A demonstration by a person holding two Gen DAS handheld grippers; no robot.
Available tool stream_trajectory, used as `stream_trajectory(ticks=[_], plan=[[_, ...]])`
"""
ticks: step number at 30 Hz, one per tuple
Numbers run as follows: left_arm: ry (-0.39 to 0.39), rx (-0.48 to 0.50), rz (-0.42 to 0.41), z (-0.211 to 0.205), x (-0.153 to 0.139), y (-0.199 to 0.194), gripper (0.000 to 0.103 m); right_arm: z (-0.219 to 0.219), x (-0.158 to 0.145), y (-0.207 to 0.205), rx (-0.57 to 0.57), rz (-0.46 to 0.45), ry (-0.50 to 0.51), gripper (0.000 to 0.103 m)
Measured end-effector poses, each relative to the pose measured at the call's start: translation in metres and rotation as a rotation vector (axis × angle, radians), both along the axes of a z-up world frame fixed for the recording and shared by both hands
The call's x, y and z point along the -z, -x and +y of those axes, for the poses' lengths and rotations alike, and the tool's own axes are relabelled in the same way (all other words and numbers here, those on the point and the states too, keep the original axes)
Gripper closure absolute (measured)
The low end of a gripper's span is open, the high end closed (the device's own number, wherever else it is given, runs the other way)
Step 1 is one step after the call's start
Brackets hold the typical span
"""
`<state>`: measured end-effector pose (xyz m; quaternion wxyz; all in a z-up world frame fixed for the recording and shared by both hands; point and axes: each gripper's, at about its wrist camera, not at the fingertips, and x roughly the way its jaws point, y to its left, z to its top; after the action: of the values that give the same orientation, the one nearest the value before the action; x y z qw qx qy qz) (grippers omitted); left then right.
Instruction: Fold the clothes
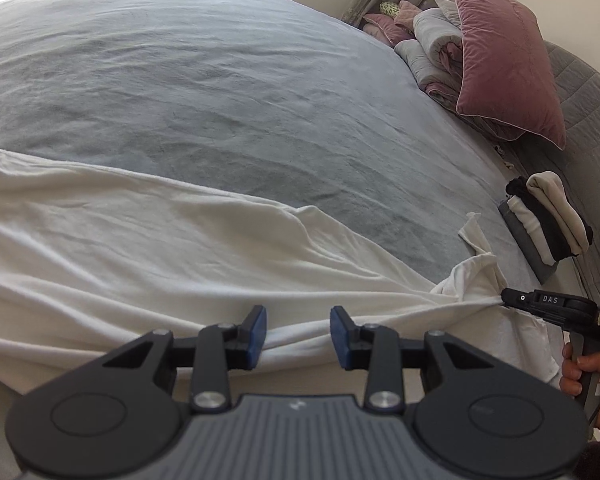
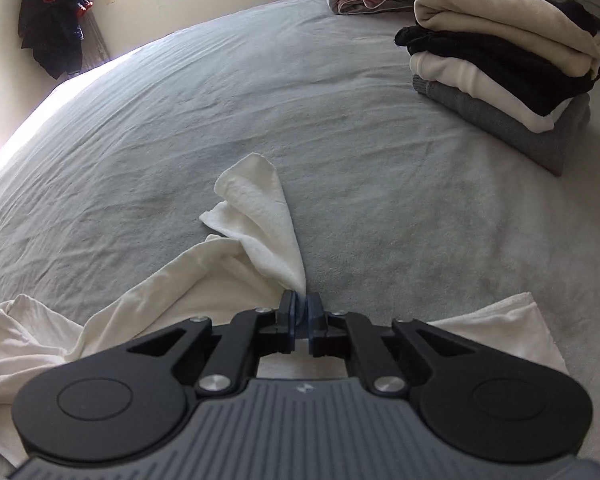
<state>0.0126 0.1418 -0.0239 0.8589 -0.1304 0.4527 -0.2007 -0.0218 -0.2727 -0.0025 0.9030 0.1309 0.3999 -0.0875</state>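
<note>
A white garment lies spread across the near side of a grey bed. My left gripper is open over the garment's near edge, its blue pads apart with cloth between and below them. My right gripper is shut on a bunched corner of the white garment, which fans out ahead of the jaws. In the left wrist view the right gripper shows at the far right, pinching the cloth taut.
A stack of folded clothes in cream, black, white and grey sits at the bed's right side, also in the left wrist view. Pink pillows and a rolled quilt lie at the head. A dark jacket hangs by the window.
</note>
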Motion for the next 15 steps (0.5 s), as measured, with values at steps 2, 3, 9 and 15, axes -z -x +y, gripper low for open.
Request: stream_trajectory(ticks=[2, 3, 9, 15], plan=[[-0.006, 0.006, -0.004, -0.002, 0.000, -0.001, 0.067, 0.009, -0.005, -0.005, -0.035, -0.014, 0.055, 0.070], [-0.003, 0.007, 0.000, -0.003, 0.000, -0.002, 0.067, 0.013, -0.007, -0.009, -0.054, -0.018, 0.084, 0.066], [0.018, 0.001, 0.004, -0.005, -0.002, -0.006, 0.067, 0.016, 0.001, -0.026, -0.090, -0.023, 0.161, 0.063], [0.021, 0.024, 0.005, -0.013, -0.002, -0.005, 0.067, 0.020, 0.009, -0.043, -0.126, -0.028, 0.238, 0.067]])
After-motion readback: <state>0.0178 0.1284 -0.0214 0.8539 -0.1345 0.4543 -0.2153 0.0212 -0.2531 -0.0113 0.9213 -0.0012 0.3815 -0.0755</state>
